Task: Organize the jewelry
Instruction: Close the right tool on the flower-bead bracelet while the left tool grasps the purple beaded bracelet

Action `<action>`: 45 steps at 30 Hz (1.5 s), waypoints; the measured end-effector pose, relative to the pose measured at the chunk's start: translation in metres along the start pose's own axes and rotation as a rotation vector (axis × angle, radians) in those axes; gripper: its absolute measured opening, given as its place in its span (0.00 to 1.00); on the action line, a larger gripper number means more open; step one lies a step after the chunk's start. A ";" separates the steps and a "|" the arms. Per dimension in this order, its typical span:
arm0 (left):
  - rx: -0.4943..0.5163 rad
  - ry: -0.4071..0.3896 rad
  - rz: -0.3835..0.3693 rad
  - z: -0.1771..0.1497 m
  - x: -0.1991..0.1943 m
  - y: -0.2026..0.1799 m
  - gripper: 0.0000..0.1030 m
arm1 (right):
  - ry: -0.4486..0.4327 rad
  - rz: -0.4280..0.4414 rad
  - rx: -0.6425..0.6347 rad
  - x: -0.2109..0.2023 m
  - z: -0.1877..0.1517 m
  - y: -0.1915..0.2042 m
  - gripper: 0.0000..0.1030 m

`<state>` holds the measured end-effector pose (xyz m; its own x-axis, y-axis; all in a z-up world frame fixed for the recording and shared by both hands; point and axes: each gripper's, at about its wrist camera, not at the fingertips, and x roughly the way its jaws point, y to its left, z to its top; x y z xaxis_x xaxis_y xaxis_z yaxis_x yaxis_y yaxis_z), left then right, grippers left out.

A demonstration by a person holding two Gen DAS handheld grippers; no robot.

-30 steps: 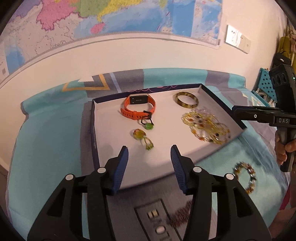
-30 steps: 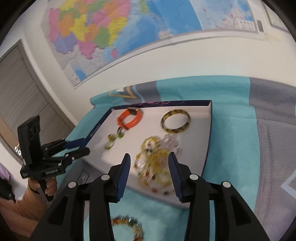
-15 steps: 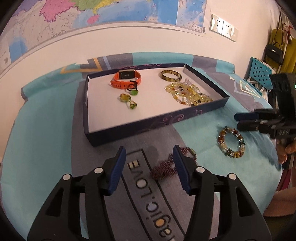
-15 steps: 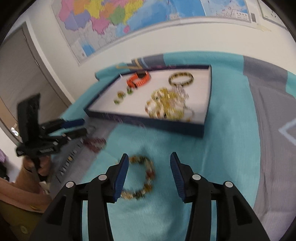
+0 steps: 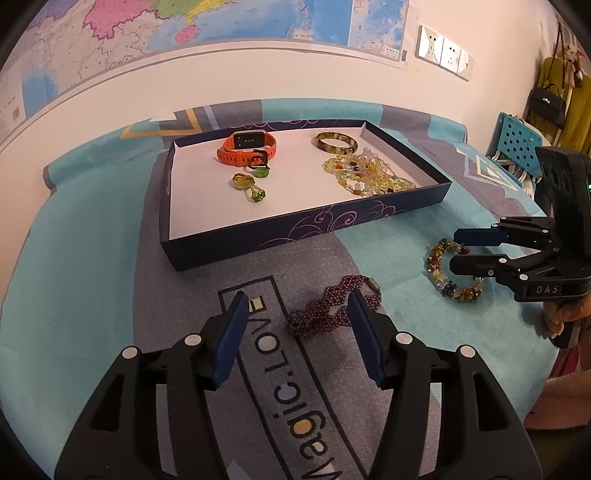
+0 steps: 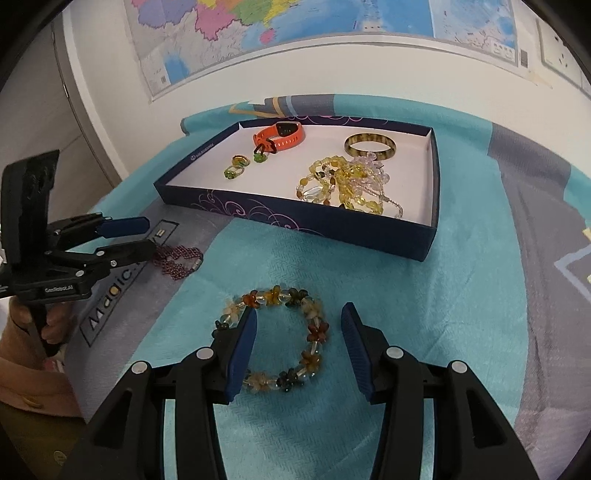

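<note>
A dark blue box (image 5: 295,225) (image 6: 295,221) with a white floor holds an orange watch band (image 5: 246,147), a brown bangle (image 5: 335,143), yellow bead necklaces (image 5: 364,175) and small green rings (image 5: 248,183). A dark red beaded bracelet (image 5: 332,308) (image 6: 179,260) lies on the cloth; my left gripper (image 5: 295,312) (image 6: 138,238) is open, with the bracelet between its fingertips. A flower-bead bracelet (image 6: 275,341) (image 5: 448,271) lies on the turquoise cloth; my right gripper (image 6: 299,325) (image 5: 456,247) is open over it, its left finger on the ring's left side.
A turquoise and grey cloth (image 5: 85,240) covers the table. A wall with a map (image 5: 184,22) stands behind the box. A blue chair (image 5: 517,142) and hanging bags (image 5: 550,99) are at the far right.
Both grippers have pulled back from over the box and come down toward the cloth. The left one now frames the dark red bracelet, the right one the flower-bead bracelet.
</note>
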<state>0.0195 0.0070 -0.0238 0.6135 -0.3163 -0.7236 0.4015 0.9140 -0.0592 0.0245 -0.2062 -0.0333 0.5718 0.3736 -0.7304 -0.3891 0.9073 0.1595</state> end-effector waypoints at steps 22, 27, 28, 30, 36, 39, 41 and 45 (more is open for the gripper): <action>0.017 0.029 0.022 -0.003 0.010 -0.010 0.55 | 0.009 -0.095 -0.082 0.003 -0.002 0.011 0.32; 0.021 0.035 0.024 -0.004 0.010 -0.011 0.55 | 0.009 -0.089 -0.074 0.003 -0.002 0.010 0.32; 0.023 0.035 0.025 -0.004 0.010 -0.012 0.55 | 0.009 -0.093 -0.075 0.003 -0.002 0.010 0.31; 0.027 0.037 0.026 -0.004 0.011 -0.012 0.55 | 0.009 -0.094 -0.076 0.003 -0.002 0.011 0.31; 0.023 0.035 0.027 -0.004 0.011 -0.012 0.54 | 0.009 -0.087 -0.071 0.003 -0.001 0.011 0.15; 0.015 0.042 0.020 -0.005 0.012 -0.010 0.51 | 0.011 -0.070 -0.068 0.003 -0.001 0.013 0.10; 0.019 0.042 0.016 -0.005 0.011 -0.011 0.46 | 0.010 -0.065 -0.059 0.003 -0.001 0.012 0.10; 0.029 0.043 0.008 -0.006 0.011 -0.012 0.40 | 0.001 -0.022 -0.010 0.001 -0.001 0.006 0.09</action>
<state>0.0170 -0.0056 -0.0353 0.5871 -0.2973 -0.7529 0.4164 0.9085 -0.0340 0.0218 -0.2008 -0.0334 0.5796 0.3537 -0.7341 -0.3839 0.9132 0.1368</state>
